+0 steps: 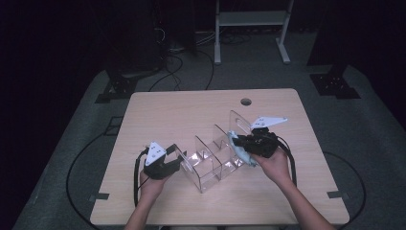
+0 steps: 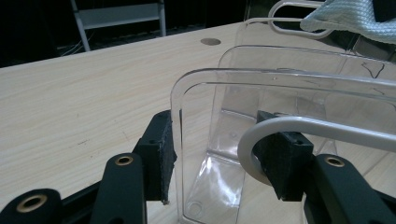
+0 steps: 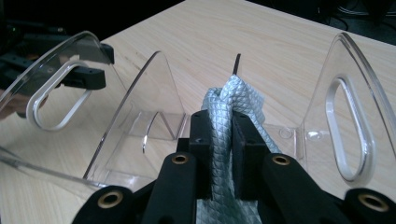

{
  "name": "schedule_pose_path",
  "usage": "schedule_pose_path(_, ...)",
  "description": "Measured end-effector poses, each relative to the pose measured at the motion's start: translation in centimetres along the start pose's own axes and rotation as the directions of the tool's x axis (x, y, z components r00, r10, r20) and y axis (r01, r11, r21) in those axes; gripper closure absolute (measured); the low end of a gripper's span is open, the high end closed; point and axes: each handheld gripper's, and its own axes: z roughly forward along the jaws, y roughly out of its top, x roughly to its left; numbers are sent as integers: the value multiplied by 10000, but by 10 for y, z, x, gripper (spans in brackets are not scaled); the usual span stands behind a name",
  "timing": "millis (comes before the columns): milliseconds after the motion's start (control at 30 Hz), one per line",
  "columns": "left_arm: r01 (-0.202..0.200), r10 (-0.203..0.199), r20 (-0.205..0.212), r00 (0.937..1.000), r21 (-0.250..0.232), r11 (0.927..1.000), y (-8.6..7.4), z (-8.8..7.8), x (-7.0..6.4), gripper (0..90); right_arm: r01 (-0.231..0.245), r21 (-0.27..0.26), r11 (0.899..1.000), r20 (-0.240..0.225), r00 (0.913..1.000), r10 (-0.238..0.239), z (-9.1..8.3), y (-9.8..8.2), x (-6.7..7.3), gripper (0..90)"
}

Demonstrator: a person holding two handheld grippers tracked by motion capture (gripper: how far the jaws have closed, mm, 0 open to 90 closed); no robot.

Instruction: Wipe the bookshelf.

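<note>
1. Cloth (image 3: 231, 140): pale blue-grey, quilted diamond weave, bunched into a vertical fold and pinched between the two black jaws of the right gripper (image 3: 219, 154), which are closed tight on it. In the high view the cloth (image 1: 238, 148) sits at the right end of the clear rack, just in front of the person's right hand (image 1: 273, 163).
2. Clear acrylic rack (image 1: 210, 160): several upright dividers on a common base, standing near the middle of the counter (image 1: 191, 110). The end dividers carry long rounded handle cut-outs (white-edged in both gripper views).
3. Cloth versus rack: in the right gripper view the fold hangs between two dividers, above the base; whether it touches the base cannot be told.
4. Left gripper (image 2: 215, 158): jaws partly closed around the left end divider of the rack, one pad on the outside face, the other on the inside at the handle cut-out. The outer pad lies against the acrylic; the grip looks firm.
5. In the high view the left gripper (image 1: 165, 165) is at the left end of the rack, held by the left hand (image 1: 151, 184); the right gripper (image 1: 256, 143) is at the opposite end.
6. Counter: light wood grain, with a round cable hole (image 1: 246, 101) near its far edge.
7. Surroundings: dark room, grey floor, cables trailing from both grippers.
</note>
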Motion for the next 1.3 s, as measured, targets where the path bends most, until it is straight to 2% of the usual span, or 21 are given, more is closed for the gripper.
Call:
schedule_pose_path(167,-23,23,76,10000,-34,10000,0,1,0,484,264,9,9997,153,9995,-264,-11,-8,7,801)
schedule_pose_path(300,72,-72,47,10000,-65,10000,0,1,0,484,51,-19,10000,56,10000,-51,-1,-1,2,801)
schedule_pose_path(433,36,-36,40,10000,-55,10000,0,1,0,484,209,173,9996,222,9995,-213,6,8,3,800)
schedule_pose_path(700,92,-93,-4,10000,-49,9999,0,0,-2,482,23,-26,10000,217,9998,-22,4,6,4,801)
schedule_pose_path(900,14,-14,-6,10000,16,10000,0,1,-3,483,352,-123,9993,445,9984,-346,-6,-3,8,801)
schedule_pose_path(1000,3,-3,-30,10000,-18,10000,0,1,-4,484,46,-122,9999,323,9995,-43,-2,-3,5,801)
schedule_pose_path(1167,106,-106,-65,9999,-59,9999,0,1,-4,483,-69,-154,9999,314,9995,73,11,7,2,800)
schedule_pose_path(1300,54,-55,-47,10000,-34,10000,0,1,-4,483,-11,-193,9998,330,9995,17,8,4,3,800)
